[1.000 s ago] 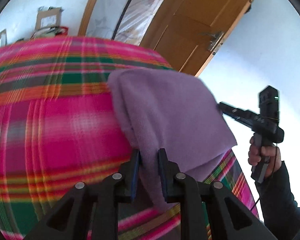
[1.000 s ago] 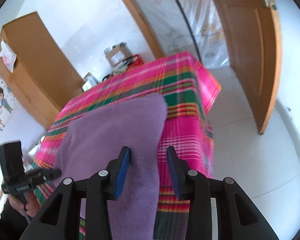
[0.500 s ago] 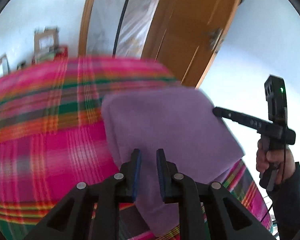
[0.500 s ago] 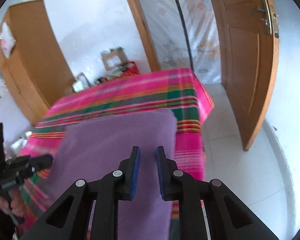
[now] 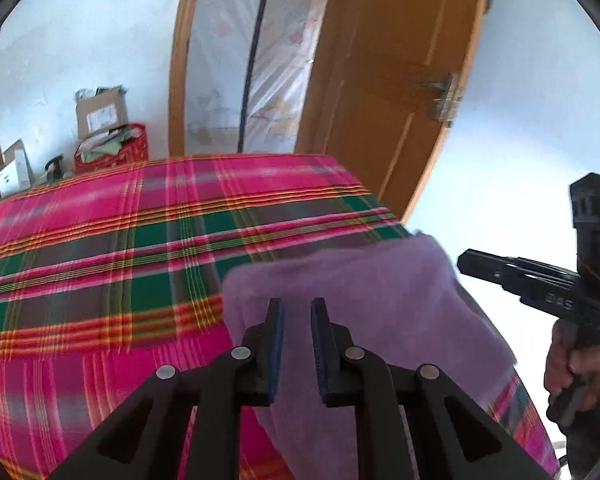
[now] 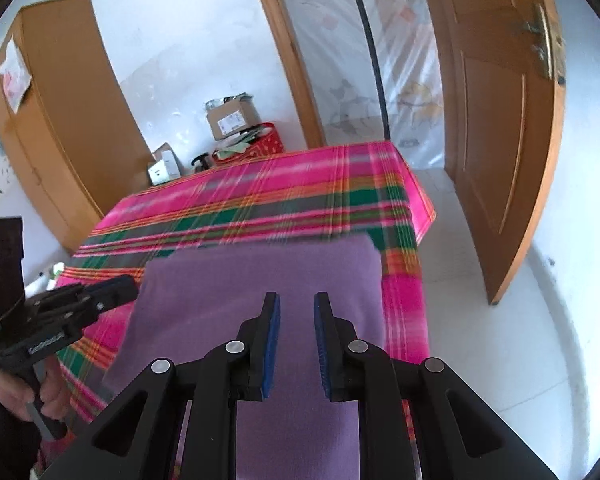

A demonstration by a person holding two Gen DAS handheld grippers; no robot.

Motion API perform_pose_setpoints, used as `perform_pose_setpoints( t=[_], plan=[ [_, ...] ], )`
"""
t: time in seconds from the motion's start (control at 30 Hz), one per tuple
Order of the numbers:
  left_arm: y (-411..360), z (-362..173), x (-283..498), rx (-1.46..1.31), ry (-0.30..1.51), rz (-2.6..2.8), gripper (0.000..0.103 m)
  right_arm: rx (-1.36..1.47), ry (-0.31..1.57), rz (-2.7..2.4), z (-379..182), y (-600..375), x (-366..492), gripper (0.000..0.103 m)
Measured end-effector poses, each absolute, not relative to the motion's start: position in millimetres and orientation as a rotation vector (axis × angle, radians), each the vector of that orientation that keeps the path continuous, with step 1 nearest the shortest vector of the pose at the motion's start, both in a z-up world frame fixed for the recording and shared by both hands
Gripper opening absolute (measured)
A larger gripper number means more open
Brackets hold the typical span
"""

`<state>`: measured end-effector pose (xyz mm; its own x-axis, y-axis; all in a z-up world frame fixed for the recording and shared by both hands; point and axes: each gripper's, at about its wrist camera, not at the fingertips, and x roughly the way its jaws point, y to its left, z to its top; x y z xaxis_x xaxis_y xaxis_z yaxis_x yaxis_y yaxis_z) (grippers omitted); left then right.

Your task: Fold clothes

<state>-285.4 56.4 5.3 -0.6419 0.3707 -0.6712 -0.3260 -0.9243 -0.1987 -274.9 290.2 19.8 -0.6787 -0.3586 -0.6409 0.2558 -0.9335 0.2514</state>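
Observation:
A folded purple garment [image 5: 364, 292] lies flat on the near right part of a table covered with a pink, green and orange plaid cloth [image 5: 120, 248]. It also shows in the right wrist view [image 6: 260, 280]. My left gripper [image 5: 297, 304] hangs above the garment's near left edge, jaws slightly apart and empty. My right gripper [image 6: 297, 298] hangs above the garment's near edge, jaws slightly apart and empty. Each gripper shows in the other's view: the right gripper [image 5: 472, 260] beside the garment's right edge, the left gripper [image 6: 128, 284] beside its left edge.
An open wooden door [image 6: 496, 120] stands right of the table. A plastic-covered doorway [image 5: 260, 60] lies behind. Cardboard boxes [image 6: 230, 116] and a red basket [image 6: 260, 144] sit past the table's far edge. A wooden wardrobe [image 6: 60, 120] stands at left.
My left gripper let go of the garment and both grippers drew back and up from it. The garment now lies flat. The right jaws narrowed from wide open.

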Motion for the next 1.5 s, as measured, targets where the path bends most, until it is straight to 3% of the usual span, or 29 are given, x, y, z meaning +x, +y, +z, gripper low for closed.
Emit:
perform_pose_setpoints(
  t=[0.4,0.63,0.77,0.93,1.23,1.5],
  plan=[
    [66.8,-12.8,-302.4,-1.114,-0.045,2.527,0.014,1.218,-0.137,-2.558,-7.0,275.1,-327.7,0.016],
    [47.7,6.7,-232.9,-1.03,-0.06,2.529,0.012,1.04,-0.211,-2.594,24.6,292.0,-239.5,0.018],
    [53.0,-4.7,-196.0,-1.038,-0.039,2.489,0.012,1.067,-0.213,-2.601,9.4,291.3,-194.4,0.017],
    [61.6,-22.8,-190.7,-1.114,-0.038,2.482,0.012,1.124,-0.189,-2.605,-11.7,287.3,-186.2,0.017],
    [58.8,-6.0,-145.6,-1.108,-0.087,2.501,0.012,1.118,-0.151,-2.666,15.3,271.8,-140.2,0.019],
    [53.2,-4.6,-82.7,-1.102,-0.085,2.517,0.012,1.1,-0.134,-2.737,16.8,246.3,-74.4,0.031]
  ],
)
